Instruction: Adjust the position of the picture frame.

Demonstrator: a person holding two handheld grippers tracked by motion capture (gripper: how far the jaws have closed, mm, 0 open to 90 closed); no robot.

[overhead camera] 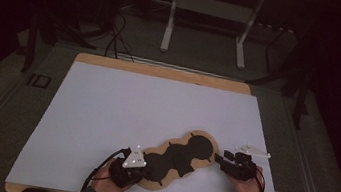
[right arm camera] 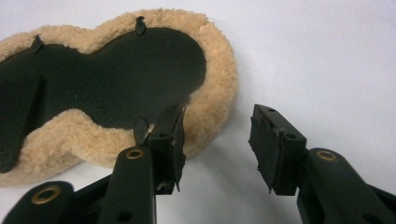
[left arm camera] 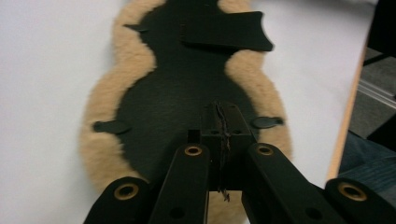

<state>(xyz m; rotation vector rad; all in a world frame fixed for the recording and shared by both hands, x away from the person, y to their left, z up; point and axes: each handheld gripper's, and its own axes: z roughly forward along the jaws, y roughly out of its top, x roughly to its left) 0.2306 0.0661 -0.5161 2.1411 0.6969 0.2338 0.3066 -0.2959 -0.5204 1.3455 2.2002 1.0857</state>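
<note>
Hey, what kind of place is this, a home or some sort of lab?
Probably a lab or recording workspace, not a home. A white board covers a wooden table in a dark room, cables trail on the floor behind, and a white desk frame stands beyond.

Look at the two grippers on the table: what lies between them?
In the high view, a tan fleece pad with a black underside lies on the white table, stretching from the left gripper to the right gripper.
</note>
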